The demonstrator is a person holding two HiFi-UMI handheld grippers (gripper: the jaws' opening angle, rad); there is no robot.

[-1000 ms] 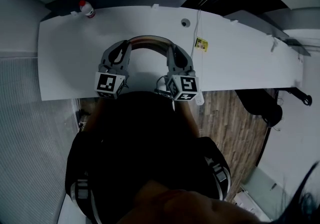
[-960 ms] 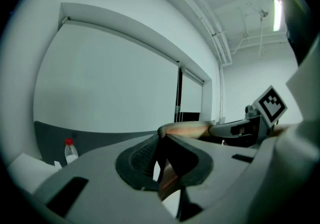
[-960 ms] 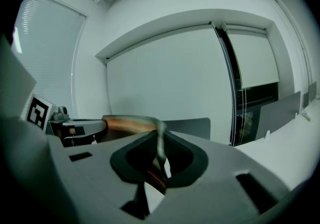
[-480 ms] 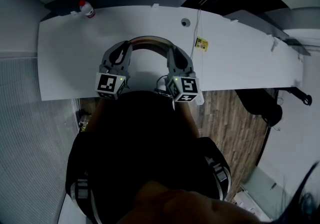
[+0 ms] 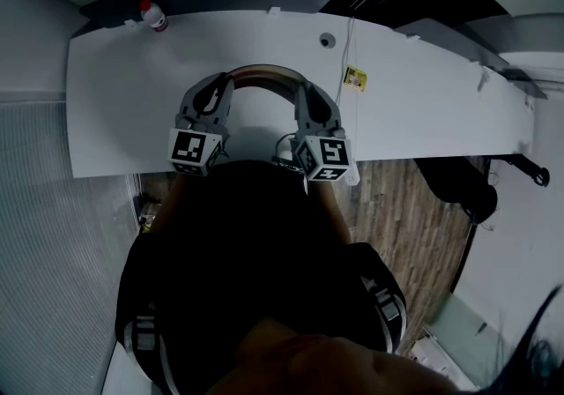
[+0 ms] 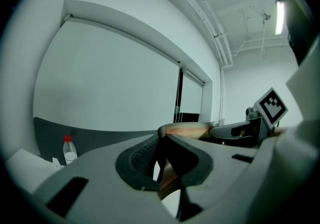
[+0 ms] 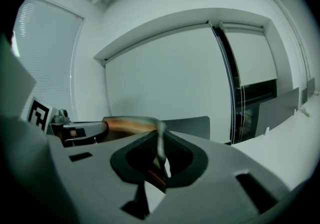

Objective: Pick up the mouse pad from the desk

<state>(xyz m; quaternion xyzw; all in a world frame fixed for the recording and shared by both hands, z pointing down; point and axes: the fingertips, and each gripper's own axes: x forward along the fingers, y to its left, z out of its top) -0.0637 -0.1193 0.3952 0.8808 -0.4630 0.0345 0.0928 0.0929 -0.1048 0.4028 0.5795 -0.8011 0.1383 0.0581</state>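
The mouse pad (image 5: 263, 73), thin with a brownish face, is bent into an arch above the white desk (image 5: 423, 111). My left gripper (image 5: 222, 85) is shut on its left edge and my right gripper (image 5: 302, 87) is shut on its right edge. In the left gripper view the pad's edge is pinched in that gripper (image 6: 162, 160), and the mouse pad (image 6: 186, 129) curves across to the other gripper (image 6: 240, 130). The right gripper view shows the pad's edge clamped in that gripper (image 7: 159, 160), with the mouse pad (image 7: 131, 123) bowing left.
A small bottle with a red cap (image 5: 154, 16) stands at the desk's far left corner, also the bottle (image 6: 70, 149) in the left gripper view. A round cable hole (image 5: 327, 40) and a yellow tag (image 5: 355, 78) lie right of the pad. Wood floor (image 5: 405, 208) shows past the desk's near edge.
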